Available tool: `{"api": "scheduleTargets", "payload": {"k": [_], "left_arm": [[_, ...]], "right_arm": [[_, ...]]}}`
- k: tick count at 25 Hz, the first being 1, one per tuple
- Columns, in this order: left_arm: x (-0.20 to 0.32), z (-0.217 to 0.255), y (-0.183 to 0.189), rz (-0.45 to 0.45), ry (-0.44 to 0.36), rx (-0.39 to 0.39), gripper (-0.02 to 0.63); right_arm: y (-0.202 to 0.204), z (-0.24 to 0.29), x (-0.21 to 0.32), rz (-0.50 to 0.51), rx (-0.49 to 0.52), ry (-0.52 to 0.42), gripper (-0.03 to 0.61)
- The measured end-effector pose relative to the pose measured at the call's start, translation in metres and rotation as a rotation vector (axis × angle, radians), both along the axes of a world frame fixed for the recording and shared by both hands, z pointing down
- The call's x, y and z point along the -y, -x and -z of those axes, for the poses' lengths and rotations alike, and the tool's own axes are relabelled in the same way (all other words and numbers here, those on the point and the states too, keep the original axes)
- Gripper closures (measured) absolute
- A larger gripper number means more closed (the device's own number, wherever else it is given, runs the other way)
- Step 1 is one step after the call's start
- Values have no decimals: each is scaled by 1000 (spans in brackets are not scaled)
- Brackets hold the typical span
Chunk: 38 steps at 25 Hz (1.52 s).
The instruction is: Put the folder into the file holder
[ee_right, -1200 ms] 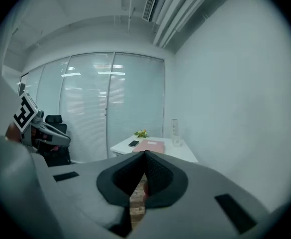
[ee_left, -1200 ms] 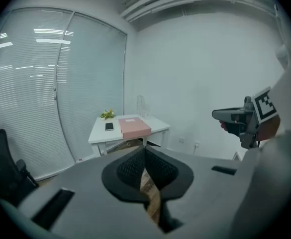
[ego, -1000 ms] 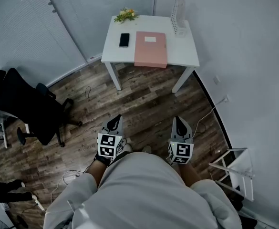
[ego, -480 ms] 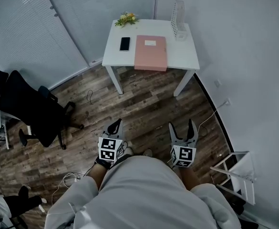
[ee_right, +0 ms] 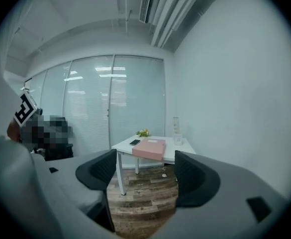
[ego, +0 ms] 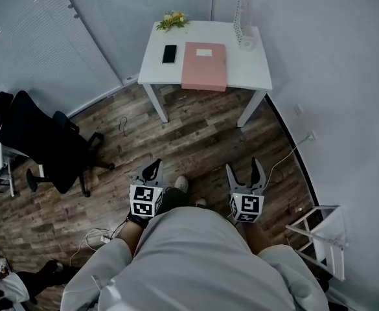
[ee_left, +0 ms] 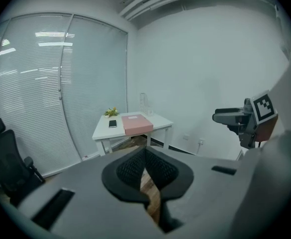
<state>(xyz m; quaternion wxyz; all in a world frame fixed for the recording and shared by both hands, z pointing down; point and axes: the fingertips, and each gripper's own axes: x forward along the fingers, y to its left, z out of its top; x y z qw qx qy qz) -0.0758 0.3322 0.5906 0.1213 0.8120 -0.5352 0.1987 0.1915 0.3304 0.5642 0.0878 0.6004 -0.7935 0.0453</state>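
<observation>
Logged left gripper [ego: 153, 168] at 7 o'clock of head view: clenched tip to tip, gripping nothing, only a sliver of wood floor [ego: 202, 141] seen past the pads in the left gripper view. Logged right gripper [ego: 245, 168] at 5 o'clock: just been opening, now spread wide, empty, touching nothing; through the gap in the right gripper view, bare floor and the table beyond. Spotted white table [ego: 257, 76] at 12 o'clock, well apart from both grippers. Found pink folder [ego: 205, 66] lying flat mid-table, near edge at or just over the table's near edge, not in the holder. Placed file holder [ego: 243, 19] upright at 1 o'clock of the folder, by the table's far right corner, apart from it. Noted black phone [ego: 169, 54] at 9 o'clock of the folder, just beside; flowers [ego: 172, 21] at 11 o'clock. Marked black office chair [ego: 37, 141] at 9 o'clock of head view.
</observation>
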Motion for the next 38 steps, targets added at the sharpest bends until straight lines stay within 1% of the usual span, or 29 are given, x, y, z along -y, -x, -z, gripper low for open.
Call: {"api": "scheduleTargets", "payload": {"k": [3,7,10,14,21,24,28,31,34,36,38], "left_arm": [[10,-3,8,19,2,-13,604],[37,-10,3,-2,6,-33,604],[68,-17,-2,-35,12,-53,604],[124,-23,2,-67,21,-73,604],[249,-28,50,-82,58,-93,604],[304,-20,71,-107,61,-96,604],[365,-11,94,-144,64,-95,604],[400,-12,105,-176,67,-81,604],[421,-14,110,-197,78,-76,604],[427,-15,112,-196,87,-83,604],[434,-16,114,-194,92,-80,604]], "right_arm": [[7,0,10,17,-19,0,206],[7,-3,27,6,-35,12,216],[9,-9,50,-8,-54,30,216],[16,-16,95,-30,-69,55,216],[54,-17,210,-67,-94,94,216],[69,-11,258,-103,-101,103,216],[85,-5,309,-158,-109,122,216],[93,-6,336,-192,-113,129,216],[99,-12,349,-217,-111,152,216],[100,-18,353,-232,-94,174,216],[99,-24,360,-251,-53,196,215]]}}
